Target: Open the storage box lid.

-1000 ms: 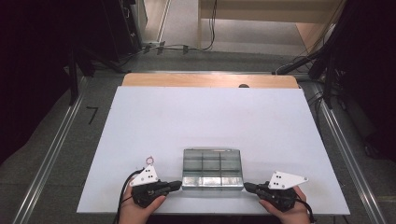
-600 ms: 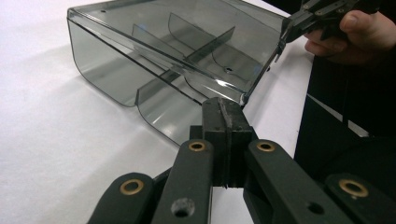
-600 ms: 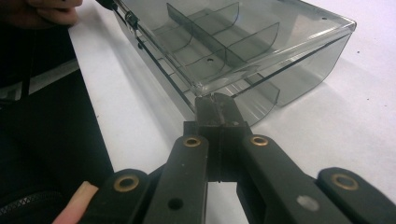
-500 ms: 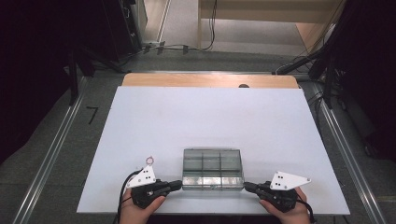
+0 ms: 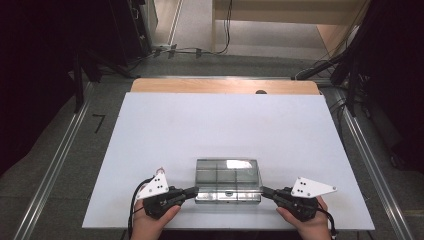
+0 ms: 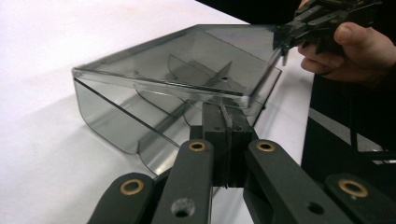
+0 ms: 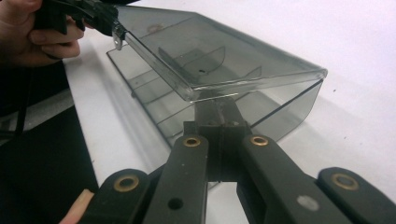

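Glossy clear smoky plastic box (image 5: 228,178); matt white tabletop (image 5: 225,130); wooden edge (image 5: 225,86)

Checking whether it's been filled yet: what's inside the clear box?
Through the clear box, only its divider walls show, and the compartments look bare. The near-edge compartments are partly covered by the lifted lid and reflections.

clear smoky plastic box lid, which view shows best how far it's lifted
The left gripper view: the clear smoky plastic box lid is seen edge-on, tilted up off the box, a gap beneath. The right gripper view shows the same lid from the other corner. The high view looks down on it, so the gap is hard to judge.
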Demonstrator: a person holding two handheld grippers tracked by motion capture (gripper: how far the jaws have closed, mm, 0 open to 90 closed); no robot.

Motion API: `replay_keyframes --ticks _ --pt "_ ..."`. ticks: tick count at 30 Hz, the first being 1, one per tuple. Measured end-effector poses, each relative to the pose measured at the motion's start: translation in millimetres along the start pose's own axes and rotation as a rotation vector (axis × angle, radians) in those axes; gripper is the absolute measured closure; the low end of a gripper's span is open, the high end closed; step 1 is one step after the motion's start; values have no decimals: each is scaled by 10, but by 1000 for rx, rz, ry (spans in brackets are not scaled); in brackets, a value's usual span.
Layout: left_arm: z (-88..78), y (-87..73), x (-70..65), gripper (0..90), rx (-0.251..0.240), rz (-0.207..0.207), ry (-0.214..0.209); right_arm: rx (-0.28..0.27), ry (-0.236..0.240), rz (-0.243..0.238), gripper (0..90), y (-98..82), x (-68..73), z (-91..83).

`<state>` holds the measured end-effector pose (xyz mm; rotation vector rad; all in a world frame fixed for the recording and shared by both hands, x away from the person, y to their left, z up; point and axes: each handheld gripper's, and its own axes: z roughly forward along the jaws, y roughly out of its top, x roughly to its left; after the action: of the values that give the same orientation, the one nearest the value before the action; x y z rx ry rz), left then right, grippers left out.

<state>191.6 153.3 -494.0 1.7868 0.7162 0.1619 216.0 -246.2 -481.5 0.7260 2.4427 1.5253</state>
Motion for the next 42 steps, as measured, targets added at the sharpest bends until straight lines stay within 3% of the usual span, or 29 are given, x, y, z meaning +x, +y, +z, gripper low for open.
replay_keyframes --ticks 14,18,25,29,34,42 --pt "22 231 84 894 -29 18 26 -46 -11 -7 887 253 -59 4" --pt "-21 254 100 884 -45 -9 16 -47 -36 -27 886 336 -68 3" --pt "-83 274 94 649 -49 -2 44 -55 -47 -33 886 435 -106 12" --pt "-72 313 105 438 -38 5 72 -63 -50 -28 886 482 -140 13" --pt "-58 361 180 276 -58 -24 102 -66 -52 -26 886 548 -169 14" --pt "50 454 321 0 -41 -59 133 -72 -57 -29 886 645 -215 35"
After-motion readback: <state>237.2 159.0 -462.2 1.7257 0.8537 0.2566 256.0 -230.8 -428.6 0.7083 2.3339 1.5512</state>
